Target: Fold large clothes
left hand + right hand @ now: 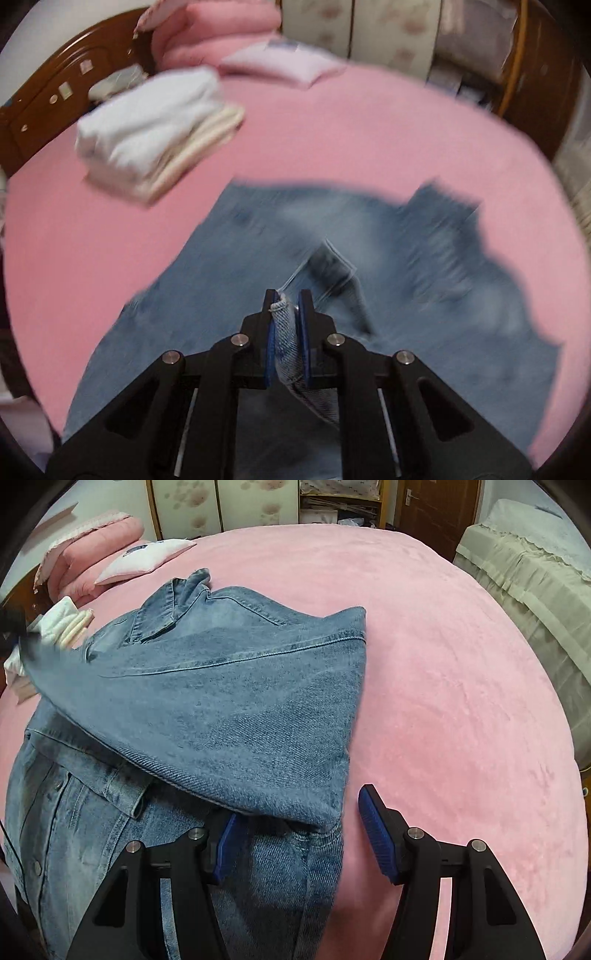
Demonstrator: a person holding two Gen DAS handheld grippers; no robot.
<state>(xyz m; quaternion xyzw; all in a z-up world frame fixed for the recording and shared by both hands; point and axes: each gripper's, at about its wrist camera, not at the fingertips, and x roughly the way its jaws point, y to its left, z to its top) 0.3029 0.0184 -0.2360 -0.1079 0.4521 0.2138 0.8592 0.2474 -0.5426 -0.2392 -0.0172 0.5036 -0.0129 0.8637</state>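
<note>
A blue denim jacket (207, 709) lies on the pink bed (461, 664), collar toward the far side. One part of it is folded across the body, and its far left end is lifted. My left gripper (287, 300) is shut on a hemmed edge of the denim jacket (424, 280) and holds it above the rest of the cloth; that view is blurred by motion. My right gripper (299, 812) is open, low over the jacket's right edge, with the folded layer draped over its left finger. It holds nothing.
A stack of folded white and cream clothes (155, 129) sits on the bed at the far left. Pink pillows (218, 33) and a small white cushion (147, 559) lie by the wooden headboard (55, 92). A cream-covered piece of furniture (524, 587) stands to the right of the bed.
</note>
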